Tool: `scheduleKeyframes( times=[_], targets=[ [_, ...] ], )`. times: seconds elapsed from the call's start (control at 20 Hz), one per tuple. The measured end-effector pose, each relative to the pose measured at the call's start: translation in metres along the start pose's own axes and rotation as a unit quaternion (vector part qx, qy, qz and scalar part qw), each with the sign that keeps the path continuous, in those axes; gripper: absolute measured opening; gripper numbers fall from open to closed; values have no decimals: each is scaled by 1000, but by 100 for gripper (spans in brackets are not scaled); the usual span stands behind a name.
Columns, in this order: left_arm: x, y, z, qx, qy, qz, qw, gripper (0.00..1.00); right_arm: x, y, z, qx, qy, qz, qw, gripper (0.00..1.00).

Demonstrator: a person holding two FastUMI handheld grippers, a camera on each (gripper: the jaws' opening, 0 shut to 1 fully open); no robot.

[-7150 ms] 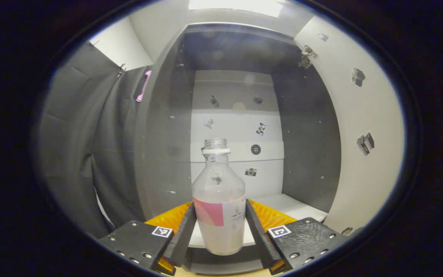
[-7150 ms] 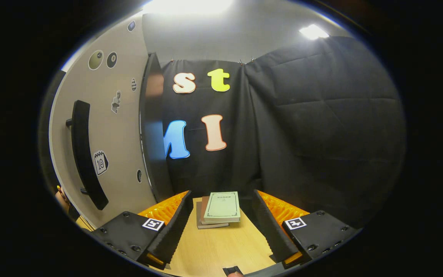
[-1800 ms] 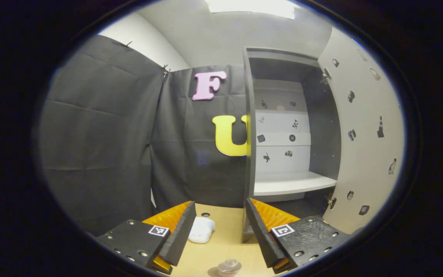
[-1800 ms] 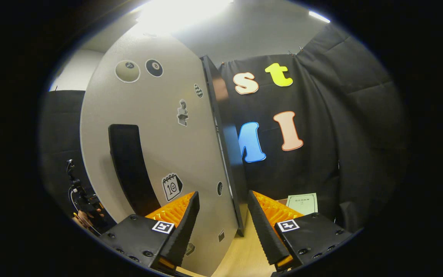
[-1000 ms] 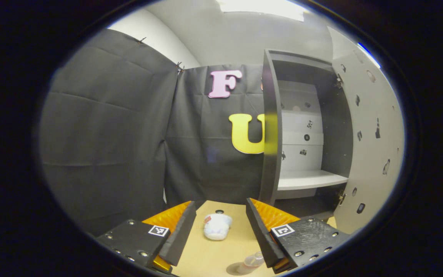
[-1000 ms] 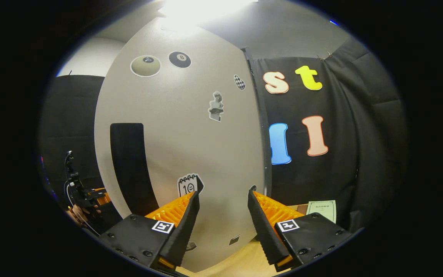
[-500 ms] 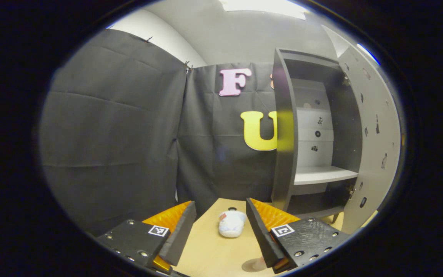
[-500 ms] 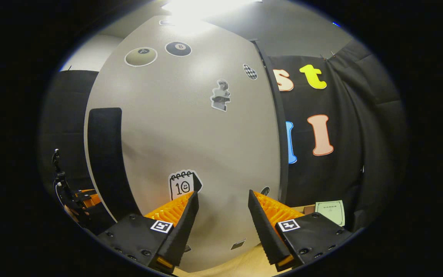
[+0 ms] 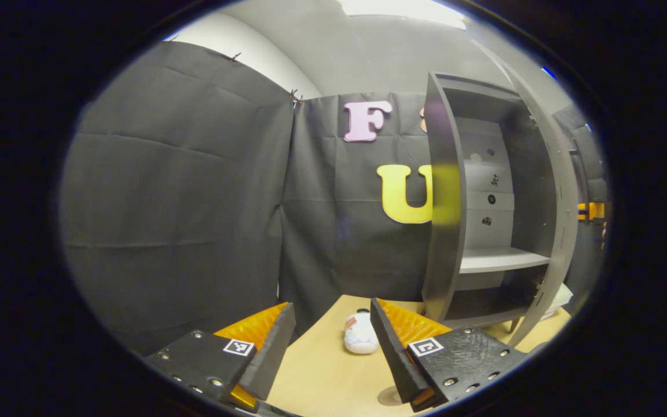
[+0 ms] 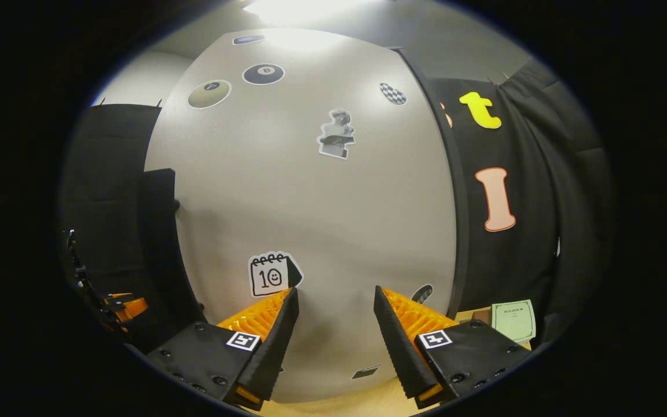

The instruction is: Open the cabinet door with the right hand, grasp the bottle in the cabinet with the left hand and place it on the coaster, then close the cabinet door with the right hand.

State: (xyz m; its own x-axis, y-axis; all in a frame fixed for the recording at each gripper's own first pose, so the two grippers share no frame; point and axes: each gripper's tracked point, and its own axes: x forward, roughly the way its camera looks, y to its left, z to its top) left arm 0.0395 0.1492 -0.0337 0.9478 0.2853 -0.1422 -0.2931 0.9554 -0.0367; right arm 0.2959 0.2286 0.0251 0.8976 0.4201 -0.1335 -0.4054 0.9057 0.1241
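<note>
Tabletop [image 9: 322, 376] below; cabinet door [image 10: 310, 191] just ahead of spread right tongs [image 10: 333, 313].

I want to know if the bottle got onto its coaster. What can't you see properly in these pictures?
- Bottle on coaster: left gripper view, the left hand-held gripper covers all but a round edge; no bottle can be made out.
- Cabinet bottom shelf: left gripper view, too dark.
- Door gap: right gripper view, too close to judge.
</note>
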Motion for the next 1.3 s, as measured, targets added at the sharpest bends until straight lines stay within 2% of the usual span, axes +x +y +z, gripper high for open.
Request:
scheduleKeyframes(
  times=[0.05,0.1,0.45,0.65,0.7,0.75,0.8,0.9,0.95,1.0,1.15,1.2,1.25,1.3],
  targets=[
    [0,3,0,1,1,5,1000,83,7,2,-1,-4,0,-2,1000,84],
    [1,10,0,1,2,11,1000,79,13,4,-1,-8,-1,-3,1000,84],
    [-21,56,-16,-4,13,49,999,79,51,16,-5,-17,-6,-17,1000,84],
    [-20,53,-15,-9,11,59,998,83,74,15,-5,-4,-10,-28,1000,84],
    [-21,54,-16,-9,11,60,998,81,78,15,-5,-2,-11,-33,999,84],
    [-21,54,-17,-8,13,60,998,79,85,17,-5,-1,-13,-39,999,84],
    [-22,53,-18,-7,14,59,998,83,90,18,-3,0,-15,-45,999,84],
    [-22,53,-18,-7,17,56,998,80,99,19,-4,0,-20,-55,998,84],
    [-22,53,-18,-7,17,53,998,80,94,18,-4,1,-22,-60,998,77],
    [-22,52,-18,-9,16,49,999,80,94,19,-4,2,-23,-63,998,84],
    [-20,49,-19,-12,14,32,999,80,99,20,-2,-4,-23,-80,997,84],
    [-20,48,-21,-11,14,23,1000,80,100,21,-1,-9,-26,-84,996,77],
    [-19,46,-22,-11,15,15,1000,80,102,22,-1,-13,-27,-87,996,84],
    [-18,44,-23,-9,16,7,1000,81,100,24,0,-17,-28,-91,995,84]
  ],
)
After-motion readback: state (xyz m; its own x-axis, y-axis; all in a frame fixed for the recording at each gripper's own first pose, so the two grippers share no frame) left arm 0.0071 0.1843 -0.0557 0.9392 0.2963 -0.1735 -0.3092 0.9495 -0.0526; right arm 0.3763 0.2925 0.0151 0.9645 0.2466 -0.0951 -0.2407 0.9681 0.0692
